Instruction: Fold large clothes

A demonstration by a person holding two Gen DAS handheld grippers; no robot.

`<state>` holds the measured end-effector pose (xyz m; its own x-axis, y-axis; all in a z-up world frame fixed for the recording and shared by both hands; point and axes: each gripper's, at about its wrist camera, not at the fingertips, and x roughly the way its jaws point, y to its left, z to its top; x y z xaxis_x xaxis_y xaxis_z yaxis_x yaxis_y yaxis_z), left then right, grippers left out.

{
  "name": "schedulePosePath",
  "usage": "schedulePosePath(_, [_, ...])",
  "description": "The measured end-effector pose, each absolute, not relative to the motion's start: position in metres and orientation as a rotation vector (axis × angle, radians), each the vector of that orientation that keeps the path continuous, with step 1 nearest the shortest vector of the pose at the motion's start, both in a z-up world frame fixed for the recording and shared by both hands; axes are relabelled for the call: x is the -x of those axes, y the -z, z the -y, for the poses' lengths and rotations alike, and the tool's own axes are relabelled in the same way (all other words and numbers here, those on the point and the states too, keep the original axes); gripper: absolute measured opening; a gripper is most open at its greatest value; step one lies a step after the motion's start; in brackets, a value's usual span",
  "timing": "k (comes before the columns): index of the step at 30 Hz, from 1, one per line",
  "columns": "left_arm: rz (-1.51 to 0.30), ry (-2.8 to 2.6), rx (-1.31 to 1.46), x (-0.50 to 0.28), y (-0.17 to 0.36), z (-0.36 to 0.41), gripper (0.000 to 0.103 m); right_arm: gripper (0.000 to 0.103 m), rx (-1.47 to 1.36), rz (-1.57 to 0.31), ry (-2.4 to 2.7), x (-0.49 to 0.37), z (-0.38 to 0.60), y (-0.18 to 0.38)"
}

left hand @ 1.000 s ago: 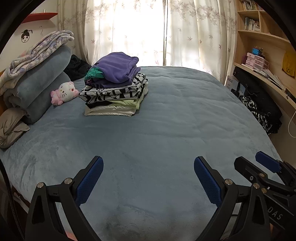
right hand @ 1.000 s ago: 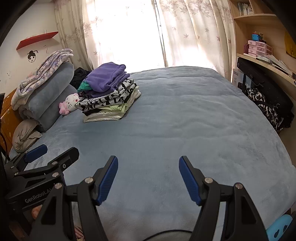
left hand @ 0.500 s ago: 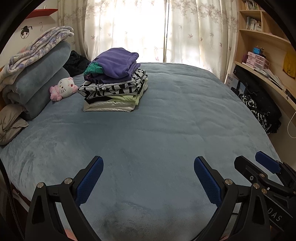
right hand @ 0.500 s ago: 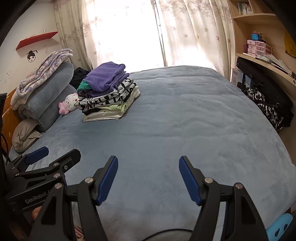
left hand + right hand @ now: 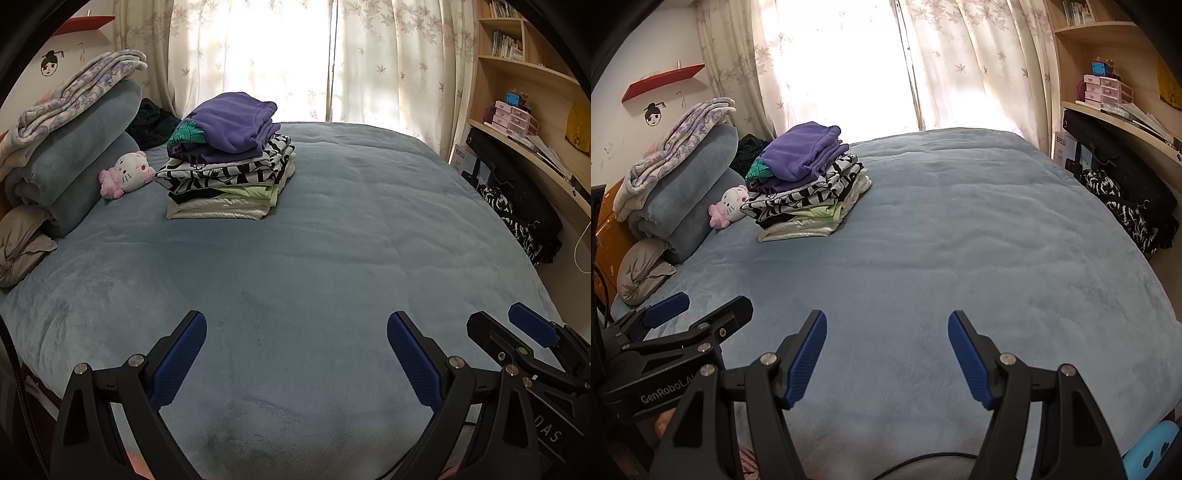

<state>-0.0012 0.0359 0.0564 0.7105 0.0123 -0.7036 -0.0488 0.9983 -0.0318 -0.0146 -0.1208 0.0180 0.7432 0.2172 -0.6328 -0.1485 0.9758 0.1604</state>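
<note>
A wide bed [image 5: 332, 258] with blue-grey cover fills the room, bright daylight comes through pale leaf-pattern curtains [image 5: 388, 66] behind it, and wooden shelves [image 5: 517, 66] stand at right.

Your bed [image 5: 332, 240] is all dusty blue-grey plush, and the stack of folded clothes [image 5: 229, 166] goes purple on top with a teal-green print, then black-and-white zebra stripes, pale lime green, and shiny cream at the bottom. The plush toy [image 5: 127, 173] is white and pink, the curtains [image 5: 388, 55] cream with faint mauve leaves. Both your left hand-held gripper [image 5: 295, 354] and right hand-held gripper [image 5: 886, 354] are black with blue pads [image 5: 809, 354].
</note>
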Motion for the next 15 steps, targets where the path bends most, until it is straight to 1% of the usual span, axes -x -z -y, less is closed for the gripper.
schedulePosePath(15, [-0.786, -0.033, 0.047, 0.0016, -0.0537, -0.0371, 0.097, 0.069, -0.107, -0.708, -0.202, 0.0156, 0.1223, -0.0158])
